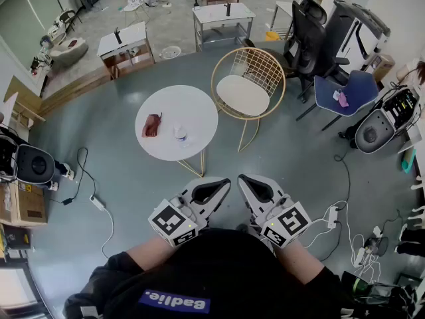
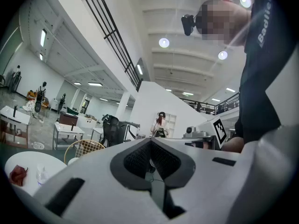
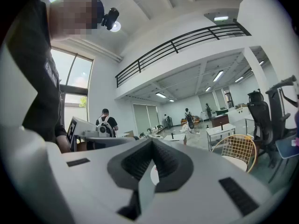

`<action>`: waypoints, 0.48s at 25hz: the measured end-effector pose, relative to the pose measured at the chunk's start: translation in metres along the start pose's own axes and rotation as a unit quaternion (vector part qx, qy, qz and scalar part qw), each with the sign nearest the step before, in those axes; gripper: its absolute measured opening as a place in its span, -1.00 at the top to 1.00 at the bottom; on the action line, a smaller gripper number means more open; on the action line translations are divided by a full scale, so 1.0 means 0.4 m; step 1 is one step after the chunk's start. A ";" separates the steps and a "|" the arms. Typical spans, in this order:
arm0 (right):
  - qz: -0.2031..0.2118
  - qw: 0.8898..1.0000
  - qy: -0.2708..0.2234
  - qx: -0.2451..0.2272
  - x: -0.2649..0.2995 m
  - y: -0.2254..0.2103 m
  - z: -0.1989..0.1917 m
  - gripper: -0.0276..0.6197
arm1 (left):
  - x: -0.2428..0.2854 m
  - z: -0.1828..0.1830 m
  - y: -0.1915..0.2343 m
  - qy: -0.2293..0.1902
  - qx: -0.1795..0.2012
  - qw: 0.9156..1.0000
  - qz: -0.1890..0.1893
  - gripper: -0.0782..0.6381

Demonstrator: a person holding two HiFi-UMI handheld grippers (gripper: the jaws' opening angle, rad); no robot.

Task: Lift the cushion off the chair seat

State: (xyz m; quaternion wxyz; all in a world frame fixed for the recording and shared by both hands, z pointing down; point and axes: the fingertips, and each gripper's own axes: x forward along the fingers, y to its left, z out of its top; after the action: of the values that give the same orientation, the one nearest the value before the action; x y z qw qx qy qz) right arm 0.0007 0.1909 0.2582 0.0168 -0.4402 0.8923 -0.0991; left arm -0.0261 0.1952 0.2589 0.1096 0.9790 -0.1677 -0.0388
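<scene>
I hold my left gripper (image 1: 221, 186) and my right gripper (image 1: 246, 181) close in front of my body, side by side and level, their tips pointing away from me. Both pairs of jaws are pressed together with nothing between them; each gripper view shows its two grey fingers meeting at a closed seam.

The cushion (image 1: 244, 95) is on the far side of the floor from me, well apart from both grippers. It is a white, rounded pad lying flat on the seat of a gold wire chair (image 1: 265, 64), face up. From above it looks slightly oval, with its longer span running left to right. The chair's wire back curves up behind the cushion on the far right side, so the seat faces near and left.

Just left of the chair stands a round white table (image 1: 192, 105), between me and the chair's left edge. On it lie a reddish-brown object (image 1: 152, 125) and a small clear bottle (image 1: 180, 134). Dark office chairs (image 1: 309, 35) stand to the right of the gold chair.
</scene>
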 end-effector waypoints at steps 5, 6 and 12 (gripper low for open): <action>0.002 1.000 0.000 0.000 0.010 0.011 -0.007 0.83 | -0.011 -0.003 0.004 0.002 0.000 1.000 -0.002 0.77; 0.002 1.000 0.001 0.000 0.010 0.013 -0.008 0.83 | -0.013 -0.003 0.004 0.002 0.000 1.000 -0.002 0.77; 0.003 1.000 0.003 0.001 0.020 0.019 -0.009 0.83 | -0.019 -0.001 0.009 0.004 -0.001 1.000 -0.004 0.77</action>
State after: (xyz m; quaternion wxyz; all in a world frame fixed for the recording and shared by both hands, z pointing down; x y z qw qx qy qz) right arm -0.0107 0.1897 0.2607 0.0147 -0.4368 0.8936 -0.1018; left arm -0.0342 0.1945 0.2605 0.1108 0.9797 -0.1630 -0.0356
